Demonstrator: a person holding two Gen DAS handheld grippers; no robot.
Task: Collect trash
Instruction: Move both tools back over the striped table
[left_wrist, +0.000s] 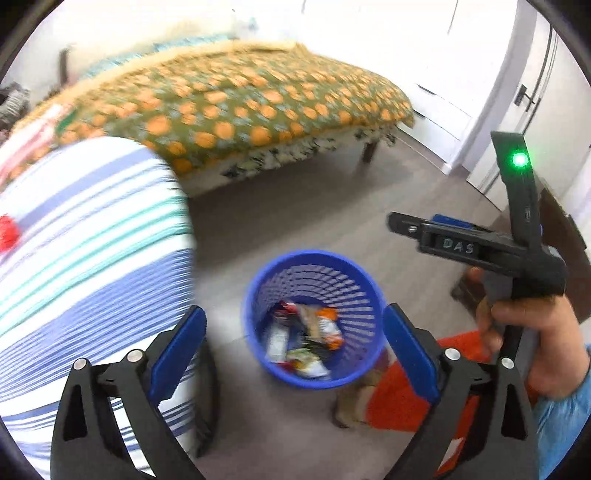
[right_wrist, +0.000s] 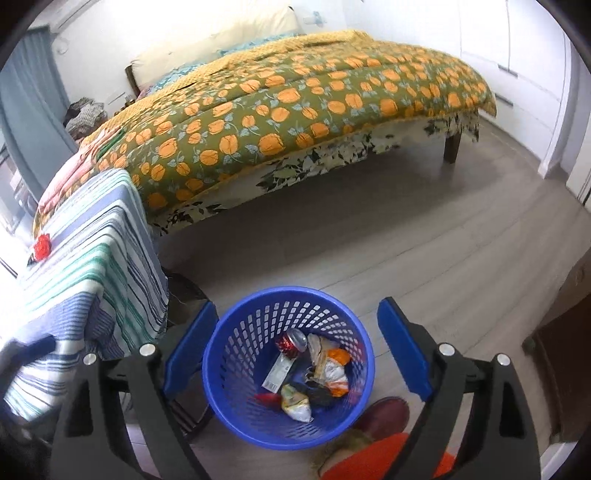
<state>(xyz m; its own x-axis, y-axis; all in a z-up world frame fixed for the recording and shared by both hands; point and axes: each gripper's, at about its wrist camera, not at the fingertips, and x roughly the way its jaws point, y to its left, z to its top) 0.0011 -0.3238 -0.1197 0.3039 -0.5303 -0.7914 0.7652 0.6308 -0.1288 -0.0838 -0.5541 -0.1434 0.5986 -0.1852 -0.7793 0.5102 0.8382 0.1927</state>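
Both grippers hang over the blue bin (right_wrist: 288, 365) on the floor, tilted steeply down, and both are empty. The left gripper (left_wrist: 295, 354) has its jaws spread wide with nothing between the blue pads; the bin shows through the gap. The right gripper (right_wrist: 295, 350) is spread the same way, framing the bin's mouth. In the left view the right gripper (left_wrist: 410, 225) also shows from the side, held in a hand (left_wrist: 532, 332) to the right and a little higher.

The trash already collected lies in the bin's bottom: a red can (right_wrist: 293, 341), an orange-and-white wrapper (right_wrist: 330, 365), a flat white packet (right_wrist: 279, 374) and a crumpled bag (right_wrist: 295, 402).

What is left to fetch seems to be the small red thing (right_wrist: 40, 247) on the striped counter (right_wrist: 92, 258), well to the left of the bin and higher. It looks crumpled, with no clear long axis. The left gripper is nearer; in its view the counter fills the left side and the red thing (left_wrist: 9, 232) sits at the edge. Reaching it would likely mean lifting and swinging left.
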